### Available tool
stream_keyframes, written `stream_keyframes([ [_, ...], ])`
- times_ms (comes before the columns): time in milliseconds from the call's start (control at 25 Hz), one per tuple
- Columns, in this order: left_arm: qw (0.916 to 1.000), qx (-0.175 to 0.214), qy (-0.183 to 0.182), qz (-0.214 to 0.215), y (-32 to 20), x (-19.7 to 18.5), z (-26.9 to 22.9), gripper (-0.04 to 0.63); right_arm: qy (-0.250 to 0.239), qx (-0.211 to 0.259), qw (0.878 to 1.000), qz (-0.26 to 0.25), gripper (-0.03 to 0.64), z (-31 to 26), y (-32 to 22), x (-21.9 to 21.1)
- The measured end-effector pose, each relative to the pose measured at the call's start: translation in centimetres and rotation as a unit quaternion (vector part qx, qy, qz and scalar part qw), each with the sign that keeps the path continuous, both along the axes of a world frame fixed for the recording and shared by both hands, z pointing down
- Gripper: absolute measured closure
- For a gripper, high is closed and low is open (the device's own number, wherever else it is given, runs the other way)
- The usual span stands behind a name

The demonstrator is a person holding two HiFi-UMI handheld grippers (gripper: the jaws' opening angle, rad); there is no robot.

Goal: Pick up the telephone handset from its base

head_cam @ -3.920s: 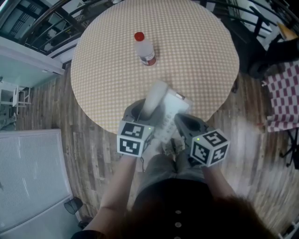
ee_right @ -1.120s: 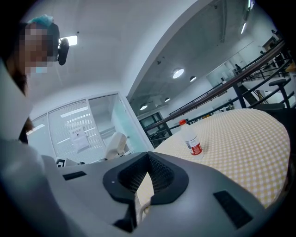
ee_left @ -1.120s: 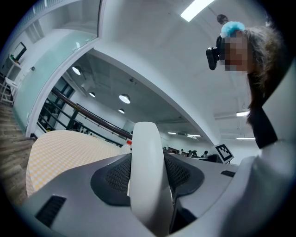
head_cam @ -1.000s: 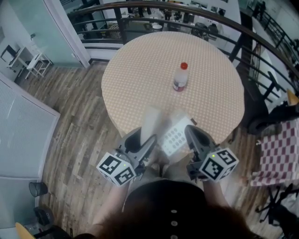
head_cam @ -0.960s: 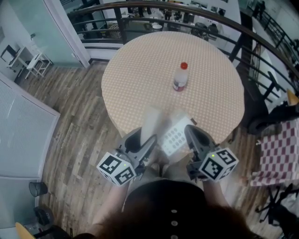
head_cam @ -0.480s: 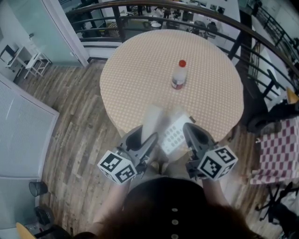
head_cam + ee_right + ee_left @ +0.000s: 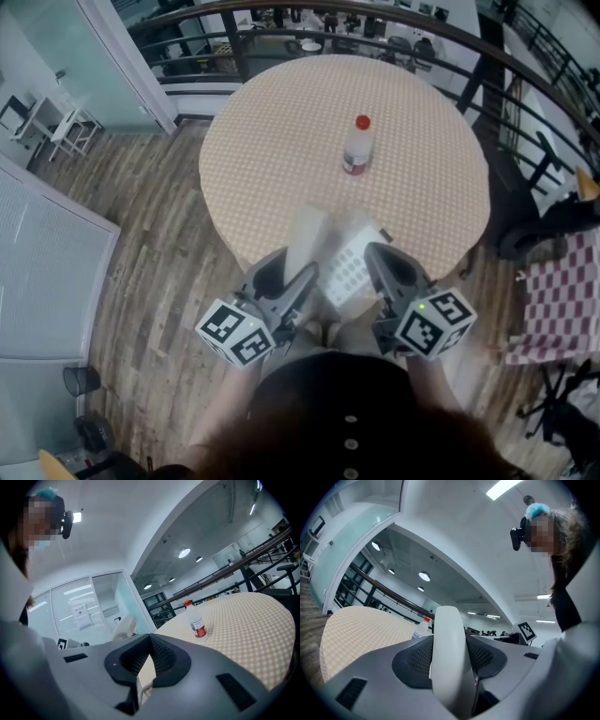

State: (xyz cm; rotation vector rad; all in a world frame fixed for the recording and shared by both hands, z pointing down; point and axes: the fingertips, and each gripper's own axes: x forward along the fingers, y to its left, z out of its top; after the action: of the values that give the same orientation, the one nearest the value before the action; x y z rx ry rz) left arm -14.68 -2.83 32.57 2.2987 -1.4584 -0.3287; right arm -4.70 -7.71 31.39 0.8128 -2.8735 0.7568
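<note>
Left gripper view shows the left gripper [image 7: 449, 644] clamped on the telephone handset [image 7: 446, 620]: its 2 dark ribbed pads [image 7: 415, 660] press on either side of the white handset, and the jaws stand fairly wide to take it. The handset rises upright above the jaws, rounded end up.

Right gripper view shows the right gripper [image 7: 150, 641] with its 2 jaw tips meeting and nothing gripped. The slot behind the tips shows only checked cloth and a thin white cord [image 7: 142, 692].

Head view places both grippers close in front of the person, at the near edge of a round table [image 7: 281, 141] covered in a tan checked cloth. The handset juts forward from the left gripper, just left of the telephone base [image 7: 349, 267]. That base, white with rows of buttons, lies at the table's near rim between the 2 grippers. Whether the handset touches the base cannot be told. The right gripper sits just beside the base's right edge.

Farther out, 1 clear plastic bottle [image 7: 356, 147] with a red cap stands upright near the middle of the table, well apart from the telephone. A dark railing [image 7: 281, 14] curves behind the table, and a wooden floor [image 7: 159, 244] surrounds it.
</note>
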Motion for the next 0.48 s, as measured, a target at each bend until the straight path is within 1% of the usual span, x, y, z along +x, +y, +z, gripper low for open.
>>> stream_keyframes([
  [200,1.0,0.001,0.0,-0.004,-0.18,-0.22,-0.07,0.373,0.001,0.001,1.0,-0.011,0.606,0.01,0.18,-0.33],
  [480,1.0,-0.002,0.0,0.001,-0.26,0.17,0.08,0.373,0.009,0.001,1.0,-0.026,0.606,0.33,0.57,-0.59],
])
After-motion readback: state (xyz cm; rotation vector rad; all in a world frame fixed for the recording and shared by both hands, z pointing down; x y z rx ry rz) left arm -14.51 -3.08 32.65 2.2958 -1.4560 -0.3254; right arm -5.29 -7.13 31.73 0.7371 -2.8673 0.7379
